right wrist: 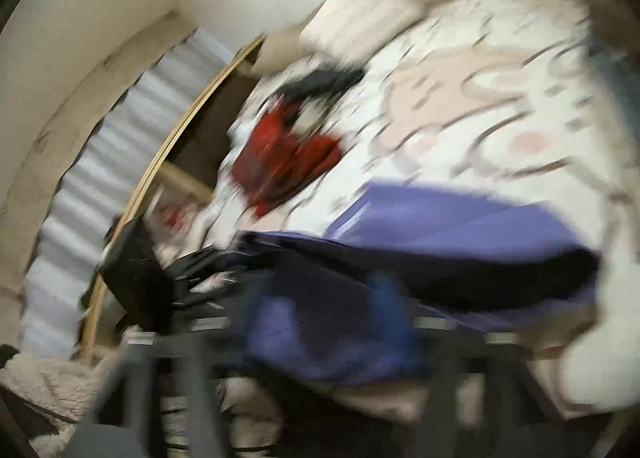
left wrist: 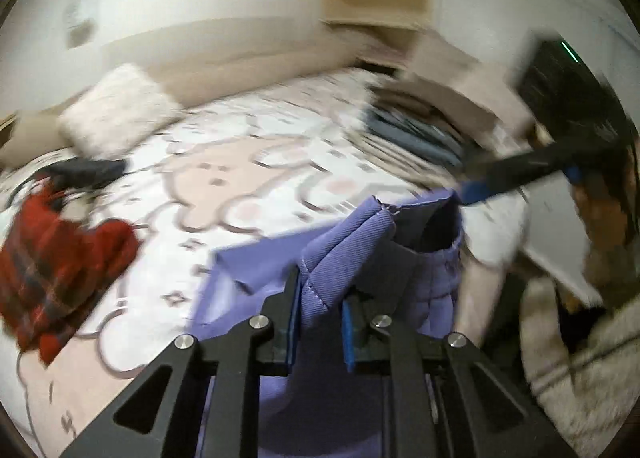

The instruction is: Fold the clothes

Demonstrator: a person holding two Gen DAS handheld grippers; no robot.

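Note:
A purple garment (left wrist: 360, 225) hangs lifted above the bed, stretched between both grippers. My left gripper (left wrist: 320, 292) is shut on a fold of its stitched edge, the cloth pinched between the blue pads. My right gripper (left wrist: 472, 191) enters from the right in the left wrist view and holds the garment's upper corner. The right wrist view is heavily blurred. There the purple garment (right wrist: 440, 217) lies across the right gripper (right wrist: 320, 298), with cloth between its fingers.
The bed sheet (left wrist: 240, 177) has a cartoon print. A red plaid garment (left wrist: 60, 258) and a black item (left wrist: 88, 171) lie at the left. A white pillow (left wrist: 116, 109) sits at the headboard and stacked clothes (left wrist: 412, 133) at the far right. A fluffy sleeve (left wrist: 580, 378) is at lower right.

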